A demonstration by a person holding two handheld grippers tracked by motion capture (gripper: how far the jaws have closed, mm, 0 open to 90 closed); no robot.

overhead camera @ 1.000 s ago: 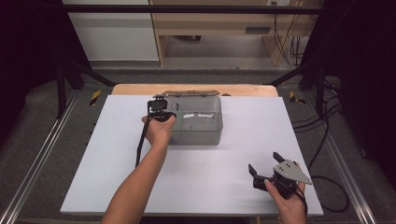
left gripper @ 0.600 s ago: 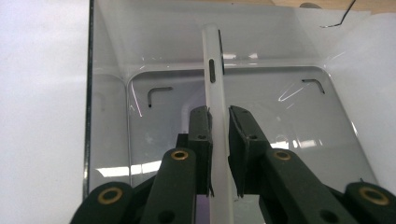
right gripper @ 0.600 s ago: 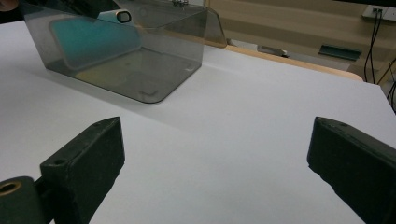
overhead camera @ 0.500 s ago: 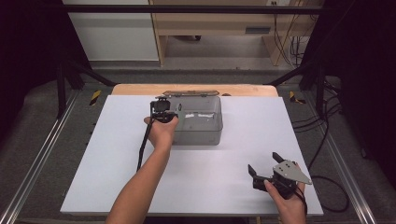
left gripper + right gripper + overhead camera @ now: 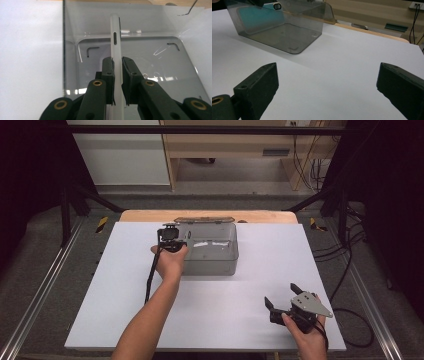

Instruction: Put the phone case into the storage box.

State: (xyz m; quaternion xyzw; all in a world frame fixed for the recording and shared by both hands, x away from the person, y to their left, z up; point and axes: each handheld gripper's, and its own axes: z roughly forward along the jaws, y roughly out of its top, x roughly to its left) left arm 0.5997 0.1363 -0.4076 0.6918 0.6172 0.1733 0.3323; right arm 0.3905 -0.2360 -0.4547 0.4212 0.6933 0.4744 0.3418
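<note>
Left gripper view looks straight along a thin white phone-shaped slab with a slot in its upper edge (image 5: 115,50), stood on its edge and clamped between the two black jaws of the left gripper (image 5: 117,75), one jaw pressed against each flat face. The slab sits inside a clear smoky-grey plastic box with rounded corners (image 5: 212,250), close to the box's left wall. In the right gripper view its broad face shows light blue through the box wall (image 5: 259,18). The box stands at the far middle of a white table top (image 5: 125,320), its lid open behind it. The right gripper (image 5: 282,297) rests near the table's front right corner, well apart from the box, jaws spread wide and empty.
</note>
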